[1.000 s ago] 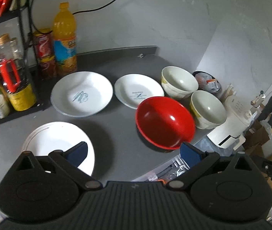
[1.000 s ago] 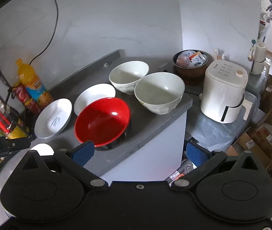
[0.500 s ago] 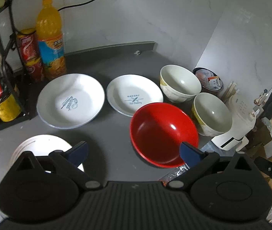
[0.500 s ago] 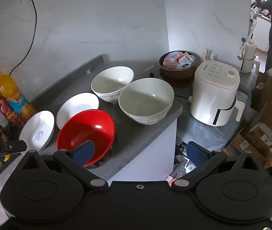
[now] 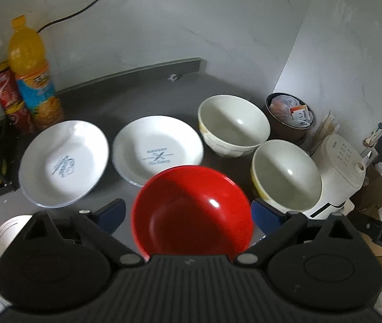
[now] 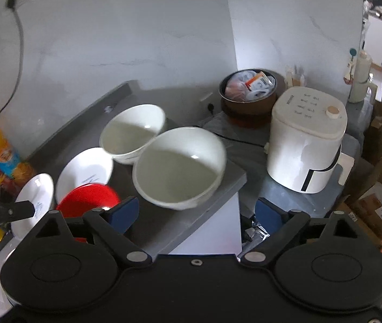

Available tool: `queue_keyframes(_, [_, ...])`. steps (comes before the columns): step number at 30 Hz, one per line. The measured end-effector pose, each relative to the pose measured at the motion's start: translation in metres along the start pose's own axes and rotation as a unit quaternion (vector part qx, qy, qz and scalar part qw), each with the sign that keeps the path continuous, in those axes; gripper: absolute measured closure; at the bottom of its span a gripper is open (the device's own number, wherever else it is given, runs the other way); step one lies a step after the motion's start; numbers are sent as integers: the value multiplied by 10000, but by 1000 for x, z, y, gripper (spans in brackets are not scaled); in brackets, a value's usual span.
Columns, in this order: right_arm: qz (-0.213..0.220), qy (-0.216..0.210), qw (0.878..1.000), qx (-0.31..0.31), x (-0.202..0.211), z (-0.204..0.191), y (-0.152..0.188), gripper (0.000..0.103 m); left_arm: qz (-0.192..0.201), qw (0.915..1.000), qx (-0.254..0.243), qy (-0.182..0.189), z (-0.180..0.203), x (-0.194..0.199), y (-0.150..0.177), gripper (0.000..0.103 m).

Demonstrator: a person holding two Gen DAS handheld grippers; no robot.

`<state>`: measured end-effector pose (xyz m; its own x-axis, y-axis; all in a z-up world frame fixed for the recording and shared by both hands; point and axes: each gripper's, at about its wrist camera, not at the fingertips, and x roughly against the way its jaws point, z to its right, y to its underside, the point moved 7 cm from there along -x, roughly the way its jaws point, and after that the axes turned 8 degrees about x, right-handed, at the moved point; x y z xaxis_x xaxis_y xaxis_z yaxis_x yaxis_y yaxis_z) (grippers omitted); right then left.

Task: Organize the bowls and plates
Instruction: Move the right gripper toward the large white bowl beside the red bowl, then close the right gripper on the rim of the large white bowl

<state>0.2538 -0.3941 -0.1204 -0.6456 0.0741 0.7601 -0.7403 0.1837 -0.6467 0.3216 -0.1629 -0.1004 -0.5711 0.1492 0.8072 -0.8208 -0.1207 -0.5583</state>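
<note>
At twelve o'clock of the left gripper (image 5: 188, 212), fingers spread wide and empty, sits the red bowl (image 5: 192, 212), mouth up. Cream bowls (image 5: 285, 173) stand at two o'clock; the right gripper (image 6: 196, 211) gapes wide, holding nothing.

Three plates (image 5: 64, 161), three bowls (image 5: 192, 210) — two white, one red.

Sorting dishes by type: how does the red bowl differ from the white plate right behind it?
The red bowl is glossy red and plain inside; the white plate carries a blue printed mark at its centre. The red bowl is deeper, the white plate shallow. Both sit upright and empty on the grey counter.
</note>
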Motion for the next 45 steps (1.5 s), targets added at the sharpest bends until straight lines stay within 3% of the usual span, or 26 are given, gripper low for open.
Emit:
queue_keyframes(6, [-239, -175, 9996, -38, -33, 21, -13, 17, -114, 9999, -54, 93, 38, -26, -7, 13])
queue_keyframes(14, [-580, -420, 9974, -40, -69, 37, -27, 28, -177, 9997, -180, 11, 72, -57, -18, 16])
queue_keyframes(18, [-758, -531, 9957, 30, -88, 42, -32, 31, -305, 9994, -118, 57, 84, -77, -23, 22])
queue_keyframes(21, [-929, -580, 9939, 95, -105, 44, -33, 36, -361, 9990, -222, -153, 90, -95, -27, 30])
queue_keyframes(33, [-1339, -579, 9883, 436, -160, 51, -31, 42, -958, 9953, 126, -59, 103, -160, -29, 43])
queue_keyframes(38, [-1507, -569, 9857, 489, -175, 51, -26, 52, -1169, 9930, 92, -143, 111, -182, -28, 52])
queue_keyframes(40, [-1545, -599, 9848, 525, -178, 50, -25, 67, -1253, 9920, 71, -131, 115, -190, -26, 56])
queue_keyframes(41, [-1580, -613, 9842, 522, -181, 49, -24, 69, -1297, 9914, 68, -141, 116, -194, -25, 58])
queue_keyframes(45, [-1640, -647, 9836, 390, -187, 49, -23, 78, -1483, 9887, 62, -201, 118, -209, -19, 75])
